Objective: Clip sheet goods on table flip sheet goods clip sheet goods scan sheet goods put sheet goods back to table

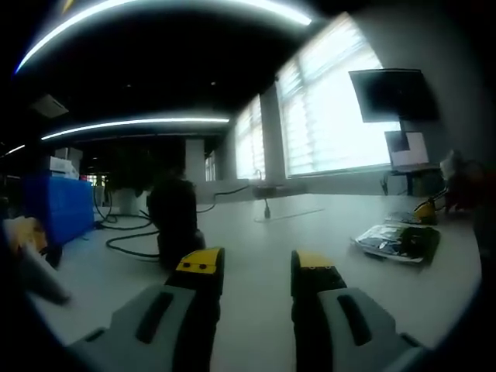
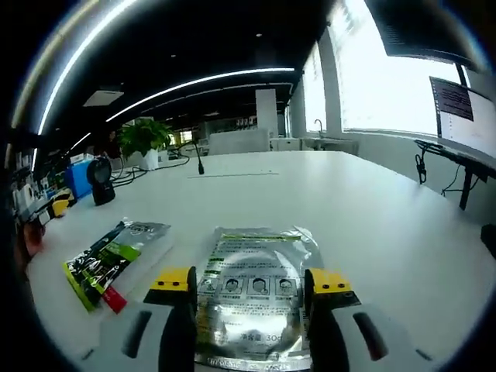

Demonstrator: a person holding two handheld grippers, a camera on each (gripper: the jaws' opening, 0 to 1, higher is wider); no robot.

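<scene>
Lying flat between the open right claw (image 2: 252, 288), the silver pouch (image 2: 256, 298) runs lengthwise away from it.

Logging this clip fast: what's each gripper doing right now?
Left gripper: open, holding nothing, above bare white table.
Right gripper: open, jaws on either side of the silver foil pouch, not clamped.

White table (image 2: 372, 209); bright windows (image 1: 333, 116) (blinds); ceiling strip-lights (image 1: 132, 124)

In the right gripper view, a sheet pack (image 2: 256, 298) lies on the table (image 2: 364, 209) at six o'clock, with a second pack (image 2: 112, 260) at eight o'clock beside it. A scanner (image 2: 101, 180) stands far off at ten o'clock, and a plant (image 2: 143, 138) stands behind it.
</scene>
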